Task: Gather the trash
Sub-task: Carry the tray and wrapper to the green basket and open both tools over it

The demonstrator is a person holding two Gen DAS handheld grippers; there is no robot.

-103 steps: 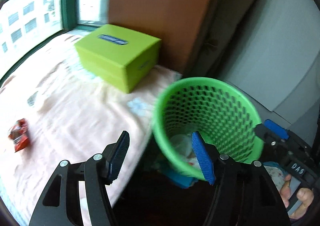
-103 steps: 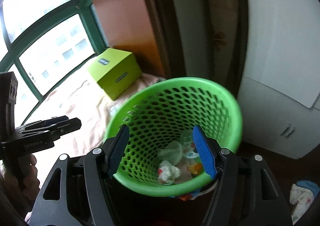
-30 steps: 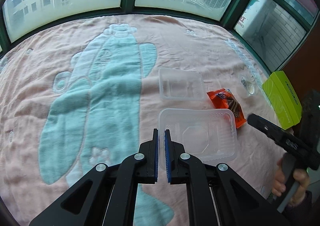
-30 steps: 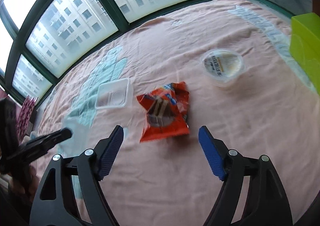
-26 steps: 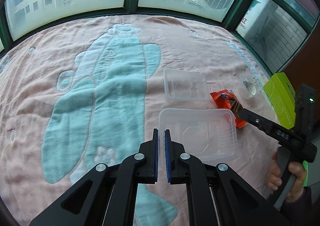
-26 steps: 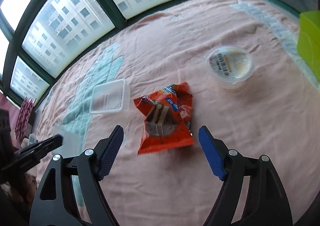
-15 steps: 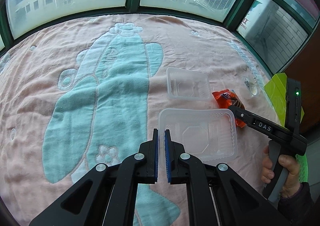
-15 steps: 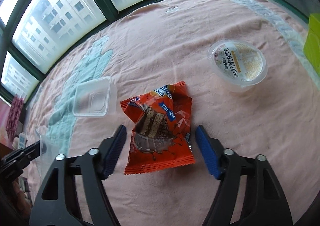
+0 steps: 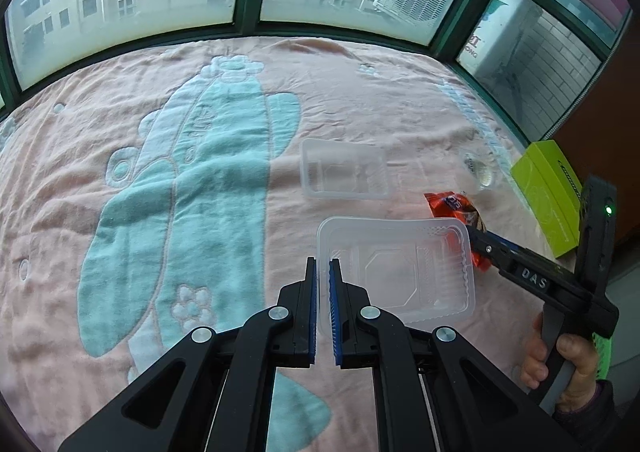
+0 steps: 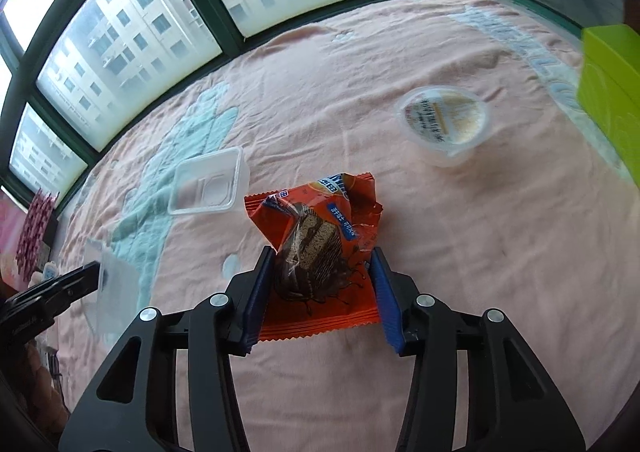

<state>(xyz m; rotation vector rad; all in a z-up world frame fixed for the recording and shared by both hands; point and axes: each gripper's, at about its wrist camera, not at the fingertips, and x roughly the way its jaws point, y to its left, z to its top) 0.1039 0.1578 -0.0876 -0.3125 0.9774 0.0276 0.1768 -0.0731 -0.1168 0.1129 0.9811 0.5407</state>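
Closing around the orange snack wrapper [image 10: 320,252], the right tongs [image 10: 320,292] are seen straddling its lower half, one blue pad at either side of the crumpled foil; the pads look to be just meeting the wrapper, and a firm pinch cannot yet be confirmed. The wrapper lies on the pink blanket [image 10: 480,252], between a small clear tray [image 10: 208,187] to its left and a lidded plastic cup [image 10: 444,123] further off to the right. A green box [image 10: 612,91] is seen at the blanket's right edge.

The left tongs [image 9: 323,308] are clenched on the rim of a larger clear plastic container [image 9: 396,272], which is held by its left edge and appears lifted off the blanket. In the left wrist view the right tongs [image 9: 480,240] are seen reaching in behind that container to the wrapper [image 9: 456,207], gripped by a hand [image 9: 560,360] at the lower right.

The step in hand is judged to be the pick-up of the wrapper, with the container already secured. For the next move, the closing must be finished until the foil is properly caught, since thin crinkled film can slip out; only then should both pieces be lifted and carried to a bin, which is not visible in these views. The small tray and the cup are left to be collected.
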